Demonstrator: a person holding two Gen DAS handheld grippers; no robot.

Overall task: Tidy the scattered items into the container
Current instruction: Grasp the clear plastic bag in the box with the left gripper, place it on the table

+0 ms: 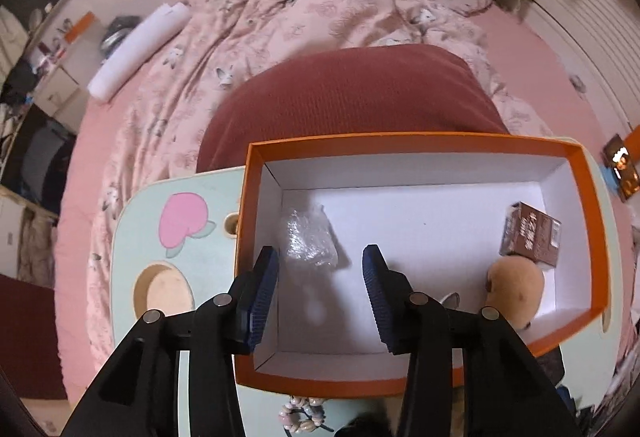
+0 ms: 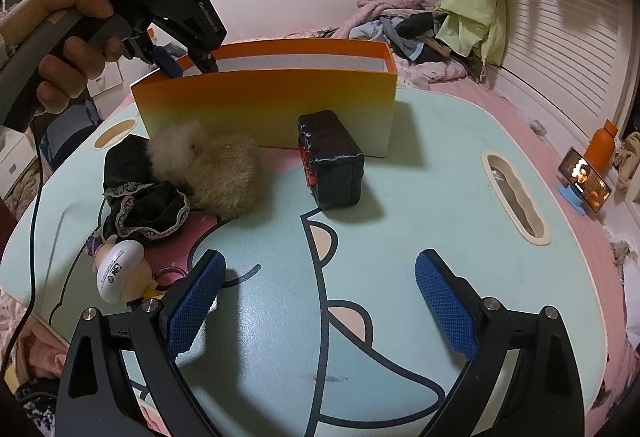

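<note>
Left claw over the box, right claw facing the remaining clutter

The left claw [image 1: 320, 269] is held part-open and empty above the orange cardboard box [image 1: 420, 142], a clear plastic packet [image 1: 308, 241] lying inside. The right claw [image 2: 320, 297], spread wide and empty, is nearer the dark rectangular pouch [image 2: 334, 161] straight ahead mid-tabletop [image 2: 420, 197], its long axis pointing toward the claw, open room around.

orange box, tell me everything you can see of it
The open-topped rectangular orange cardboard box has plain white inner walls and a white floor, and no lid on it. It stands upright on the pale green cartoon-printed lap table, near its far edge. Inside lie a crumpled clear plastic bag at one end, and a small brown printed carton and a tan plush toy at the other. The left tongs hang open over its interior. Outside, a fluffy beige plush and a dark rectangular pouch sit against or close to its near wall.
</note>
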